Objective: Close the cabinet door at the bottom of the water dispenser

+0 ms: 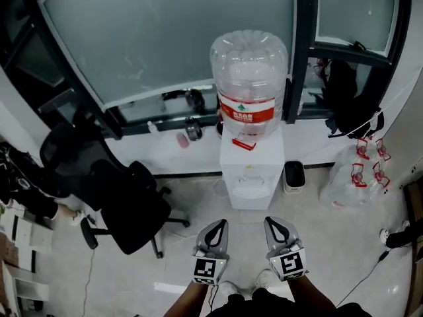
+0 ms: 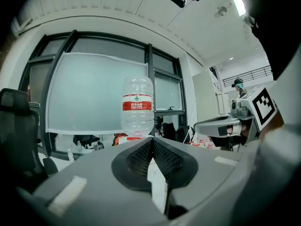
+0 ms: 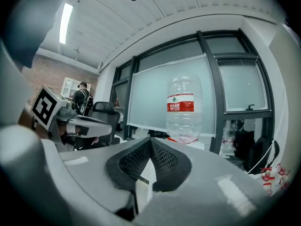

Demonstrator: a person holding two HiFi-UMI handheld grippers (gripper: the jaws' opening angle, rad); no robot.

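Note:
The white water dispenser [image 1: 252, 167] stands against the window wall, a big clear bottle [image 1: 250, 84] with a red label on top. From above I cannot make out its bottom cabinet door. Both grippers hover side by side over the floor in front of it, a short way off. My left gripper [image 1: 214, 230] is shut with nothing in it, and so is my right gripper [image 1: 278, 229]. In the left gripper view the shut jaws [image 2: 151, 140] point at the bottle [image 2: 138, 111]. In the right gripper view the jaws [image 3: 150, 139] also point at the bottle [image 3: 184, 108].
A black office chair [image 1: 129, 200] stands left of the dispenser. A small black bin [image 1: 294, 176] sits right beside it, then white plastic bags [image 1: 353, 174]. A dark backpack [image 1: 349, 101] hangs at the window. A person [image 3: 83, 98] stands far back.

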